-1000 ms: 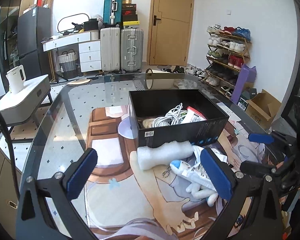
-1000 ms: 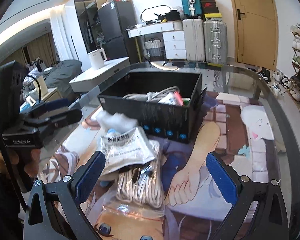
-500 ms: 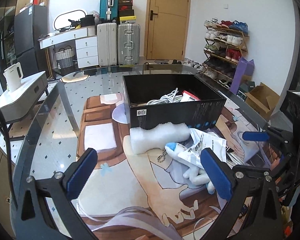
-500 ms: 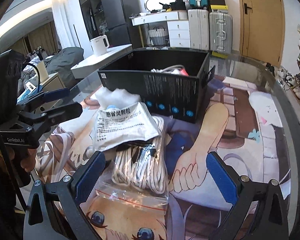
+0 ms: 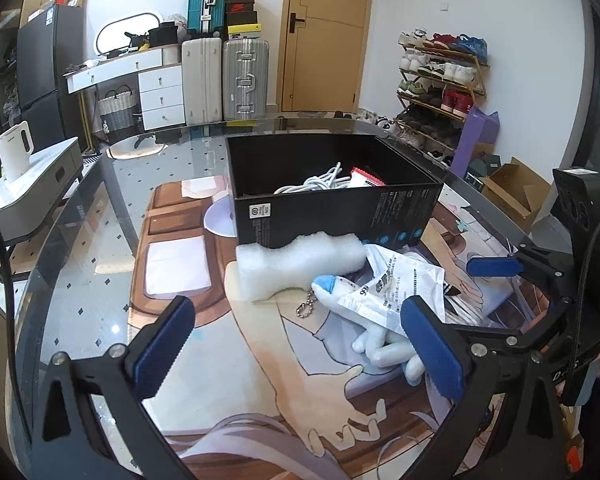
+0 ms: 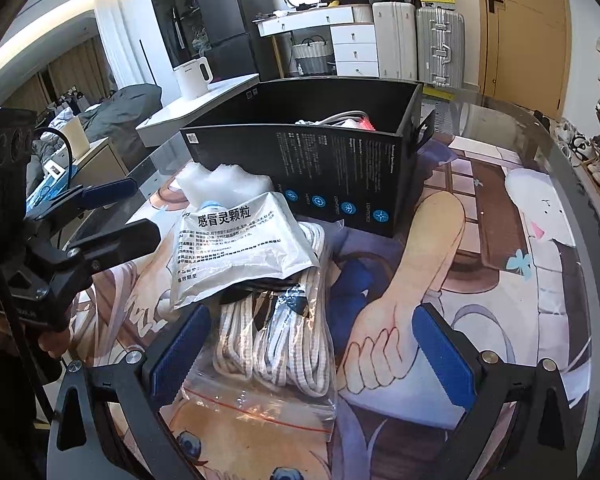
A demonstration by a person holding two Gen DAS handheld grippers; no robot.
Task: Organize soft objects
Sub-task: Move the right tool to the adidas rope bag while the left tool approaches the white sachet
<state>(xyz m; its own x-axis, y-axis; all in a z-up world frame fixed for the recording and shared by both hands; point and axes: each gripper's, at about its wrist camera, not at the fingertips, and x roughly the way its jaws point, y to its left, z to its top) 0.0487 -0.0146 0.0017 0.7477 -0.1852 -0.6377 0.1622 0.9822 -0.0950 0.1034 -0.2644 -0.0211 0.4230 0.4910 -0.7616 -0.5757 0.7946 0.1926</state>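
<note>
several soft things lie on the surface (image 5: 100, 216) against the black box (image 5: 332, 216): foam block (image 5: 296, 262), white pouch (image 6: 236, 248), plush toy (image 5: 380, 344) and bagged cord (image 6: 276, 344). left tool (image 5: 300, 354) and right tool (image 6: 312, 354) hover wide, empty.

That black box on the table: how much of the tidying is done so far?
Partly done. The black box already holds a white cable and a red packet. Nothing is in hand: the left claw and the right claw are open. The foam block, plush toy, medicine pouch and bagged rope remain outside.
</note>
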